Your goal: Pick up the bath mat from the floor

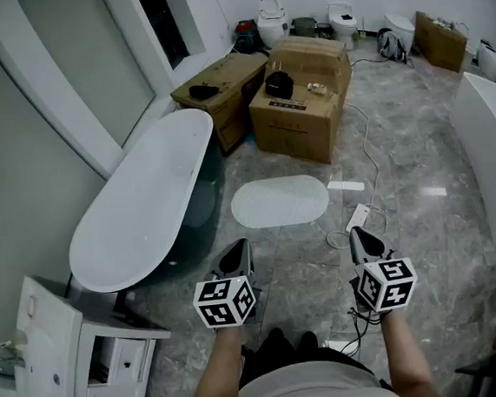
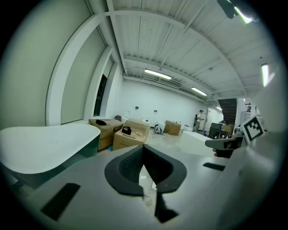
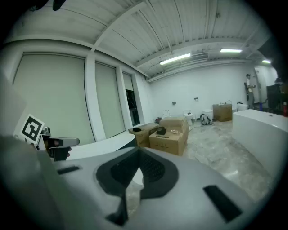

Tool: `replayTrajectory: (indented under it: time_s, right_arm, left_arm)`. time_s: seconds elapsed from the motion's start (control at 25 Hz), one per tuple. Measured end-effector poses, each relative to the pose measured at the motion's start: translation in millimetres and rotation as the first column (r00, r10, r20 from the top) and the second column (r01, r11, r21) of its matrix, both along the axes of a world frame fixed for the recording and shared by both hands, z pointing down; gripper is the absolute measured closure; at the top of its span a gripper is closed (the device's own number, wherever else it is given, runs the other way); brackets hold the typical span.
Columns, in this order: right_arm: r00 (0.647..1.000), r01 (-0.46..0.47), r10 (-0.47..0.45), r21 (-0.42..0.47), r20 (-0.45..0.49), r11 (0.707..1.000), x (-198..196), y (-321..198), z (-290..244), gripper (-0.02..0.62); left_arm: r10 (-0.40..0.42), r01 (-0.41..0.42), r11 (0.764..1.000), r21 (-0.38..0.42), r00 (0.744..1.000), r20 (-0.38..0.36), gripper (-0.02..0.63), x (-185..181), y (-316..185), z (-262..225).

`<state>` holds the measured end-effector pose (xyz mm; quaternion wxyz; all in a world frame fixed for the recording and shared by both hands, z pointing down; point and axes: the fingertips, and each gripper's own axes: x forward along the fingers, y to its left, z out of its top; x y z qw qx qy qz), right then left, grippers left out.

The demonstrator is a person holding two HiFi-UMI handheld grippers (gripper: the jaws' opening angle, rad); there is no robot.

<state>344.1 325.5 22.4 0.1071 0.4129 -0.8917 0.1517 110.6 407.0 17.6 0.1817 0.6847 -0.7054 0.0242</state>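
A white oval bath mat (image 1: 280, 200) lies flat on the grey marble floor, ahead of both grippers. My left gripper (image 1: 240, 248) is held above the floor short of the mat's near left end, jaws shut and empty. My right gripper (image 1: 357, 235) hovers to the mat's near right, above a power strip, also shut with nothing in it. In the left gripper view the dark pads (image 2: 130, 167) meet at the tip, and the right gripper (image 2: 223, 143) shows at the right. In the right gripper view the pads (image 3: 155, 170) are closed too, with a sliver of the mat (image 3: 136, 177) behind them.
A white freestanding bathtub (image 1: 144, 203) stands to the left of the mat. Cardboard boxes (image 1: 301, 96) sit beyond it. A white power strip (image 1: 358, 217) and cable (image 1: 370, 151) lie right of the mat. A white cabinet (image 1: 81, 366) is at near left, another tub (image 1: 492, 152) at right.
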Motion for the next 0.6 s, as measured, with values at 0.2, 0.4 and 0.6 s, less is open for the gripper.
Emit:
replayTrajectory:
  time_s: [0.2,0.4,0.6]
  right_arm:
    - [1.0,-0.005,0.005,0.038,0.003,0.999,-2,1,-7,0.594]
    - [1.0,-0.024,0.024,0.047,0.01,0.999,3,-3,-10,0.594]
    - [0.999,-0.045,0.045,0.04,-0.005,0.998,0,-12,-4,0.576]
  left_arm:
    - [-0.011,0.011,1.0,0.003,1.0,0.028,0.604,-2,2,-3]
    - [-0.056,0.057,0.998,-0.013,0.998,0.04,0.603,-8,5,-1]
    - [-0.085,0.086,0.996,-0.022,0.996,0.033,0.536,-24,7,6]
